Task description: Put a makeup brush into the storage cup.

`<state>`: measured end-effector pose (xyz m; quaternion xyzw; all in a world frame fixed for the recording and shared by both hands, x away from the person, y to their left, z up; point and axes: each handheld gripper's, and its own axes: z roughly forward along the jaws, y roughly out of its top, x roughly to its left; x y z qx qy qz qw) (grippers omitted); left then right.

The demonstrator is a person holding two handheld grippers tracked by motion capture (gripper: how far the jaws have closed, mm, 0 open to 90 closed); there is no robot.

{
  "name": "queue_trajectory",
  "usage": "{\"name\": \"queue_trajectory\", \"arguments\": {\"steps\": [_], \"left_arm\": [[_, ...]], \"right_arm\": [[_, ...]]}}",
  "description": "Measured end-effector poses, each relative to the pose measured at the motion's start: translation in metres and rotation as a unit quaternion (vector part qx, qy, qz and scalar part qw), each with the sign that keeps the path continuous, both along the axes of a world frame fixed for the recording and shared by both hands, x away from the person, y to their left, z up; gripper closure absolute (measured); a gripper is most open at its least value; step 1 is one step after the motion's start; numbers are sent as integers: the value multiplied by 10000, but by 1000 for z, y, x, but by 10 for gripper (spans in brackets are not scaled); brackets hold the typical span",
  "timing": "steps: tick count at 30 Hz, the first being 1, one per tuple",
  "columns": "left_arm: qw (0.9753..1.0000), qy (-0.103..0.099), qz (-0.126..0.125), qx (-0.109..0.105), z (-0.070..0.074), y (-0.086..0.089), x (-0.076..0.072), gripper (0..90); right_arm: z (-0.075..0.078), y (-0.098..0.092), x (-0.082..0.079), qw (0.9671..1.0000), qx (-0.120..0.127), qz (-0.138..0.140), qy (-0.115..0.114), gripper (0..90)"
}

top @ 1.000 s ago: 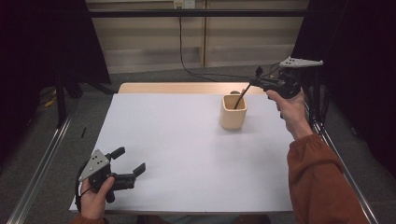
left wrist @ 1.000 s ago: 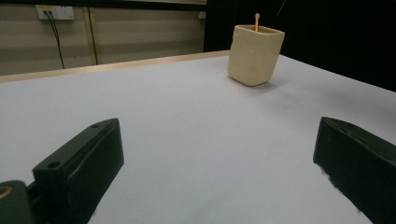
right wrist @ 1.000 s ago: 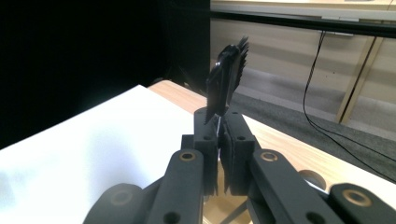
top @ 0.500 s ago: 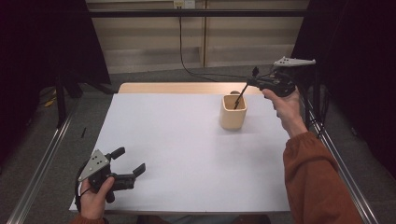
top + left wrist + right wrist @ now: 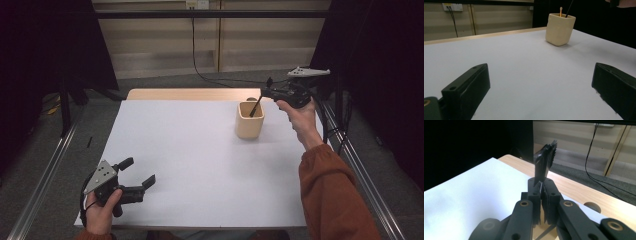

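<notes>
Right gripper [image 5: 265, 90] raised above the table's far right corner, jaws clamped on a black plastic fork [image 5: 544, 163], tines up in the right gripper view, handle slanting down into the beige cup [image 5: 249, 120]. Cup upright on the white table [image 5: 200, 165] near the far edge, holding also a thin pale stick [image 5: 560, 11]. Left gripper [image 5: 135, 172] low at the near left corner, jaws wide apart, clasping nothing.
</notes>
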<state>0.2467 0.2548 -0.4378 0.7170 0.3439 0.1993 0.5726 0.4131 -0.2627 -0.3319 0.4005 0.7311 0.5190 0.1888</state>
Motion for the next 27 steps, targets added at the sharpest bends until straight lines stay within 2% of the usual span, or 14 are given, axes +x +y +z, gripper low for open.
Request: {"name": "queue_trajectory", "arguments": {"steps": [12, 18, 23, 27], "left_arm": [[10000, -27, 61, -36, 0, 2, 1, 17], [10000, -22, 31, -6, 0, 0, 0, 17], [9999, -58, -46, 103, 1, -2, 0, 17], [9999, -55, -32, 92, 0, -2, 0, 17]], "right_arm": [[-18, 5, 4, 9999, -65, 25, 154, 856], [-26, 7, 5, 9996, -122, 39, 238, 855], [-32, 7, 5, 9995, -138, 36, 266, 855], [-39, 6, 5, 9993, -134, 14, 338, 855]]}}
